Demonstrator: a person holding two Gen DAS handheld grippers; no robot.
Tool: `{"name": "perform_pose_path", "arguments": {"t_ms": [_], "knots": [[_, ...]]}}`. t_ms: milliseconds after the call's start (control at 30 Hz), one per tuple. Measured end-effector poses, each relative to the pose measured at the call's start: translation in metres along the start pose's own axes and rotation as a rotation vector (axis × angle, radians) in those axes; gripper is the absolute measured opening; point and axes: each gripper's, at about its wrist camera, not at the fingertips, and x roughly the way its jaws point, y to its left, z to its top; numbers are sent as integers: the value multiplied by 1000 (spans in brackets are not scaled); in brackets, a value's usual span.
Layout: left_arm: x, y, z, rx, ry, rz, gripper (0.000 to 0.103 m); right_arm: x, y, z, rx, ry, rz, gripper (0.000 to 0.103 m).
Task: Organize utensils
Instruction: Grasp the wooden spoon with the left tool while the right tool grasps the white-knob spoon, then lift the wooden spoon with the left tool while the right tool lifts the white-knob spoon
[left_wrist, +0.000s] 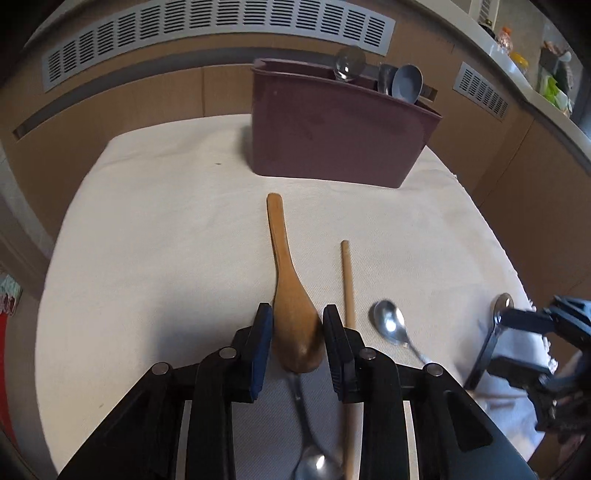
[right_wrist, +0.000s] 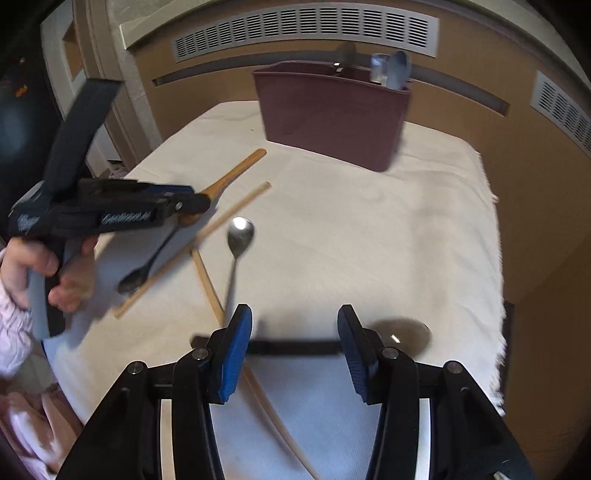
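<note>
A wooden spoon (left_wrist: 284, 266) lies on the white cloth (left_wrist: 166, 240), handle toward the maroon holder (left_wrist: 332, 129). My left gripper (left_wrist: 297, 308) has its pads against both sides of the spoon's bowl, shut on it. In the right wrist view the left gripper (right_wrist: 199, 203) sits over the wooden spoon (right_wrist: 236, 170). My right gripper (right_wrist: 293, 314) stands open above a black-handled ladle (right_wrist: 400, 334), whose handle lies crosswise under the fingertips. The right gripper (left_wrist: 495, 339) shows at the table's right edge.
A metal spoon (right_wrist: 240, 232), two crossed chopsticks (right_wrist: 221, 221) and a dark spoon (right_wrist: 136, 280) lie between the grippers. The holder (right_wrist: 332, 114) at the back holds several utensils (left_wrist: 406, 83). The cloth's frayed edge (right_wrist: 498, 295) runs close on the right. A hand (right_wrist: 55, 273) holds the left gripper.
</note>
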Motion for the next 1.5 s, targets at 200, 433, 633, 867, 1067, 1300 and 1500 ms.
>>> {"name": "perform_pose_path", "arguments": {"t_ms": [200,433,633,867,1067,1300,1500], "knots": [[-35,26,-29,-36,-10,29,29,18,32,10,-72,71,94,46],[-36,30,-44,-88,4,-14,29,-1,53,-34,-115,42,44,46],[-41,22,-50,-69,-2,-19,29,8,60,-34,-172,15,-52,24],[-47,24,-55,-58,0,-22,30,-33,48,0,-194,-94,-93,19],[-47,23,-57,-41,10,-29,30,-69,16,59,-64,-223,-44,19],[-45,28,-54,-66,20,-34,31,-72,-6,90,15,-254,-21,19],[-20,38,-8,-87,134,-86,31,-67,-7,87,21,-236,-12,19]]}}
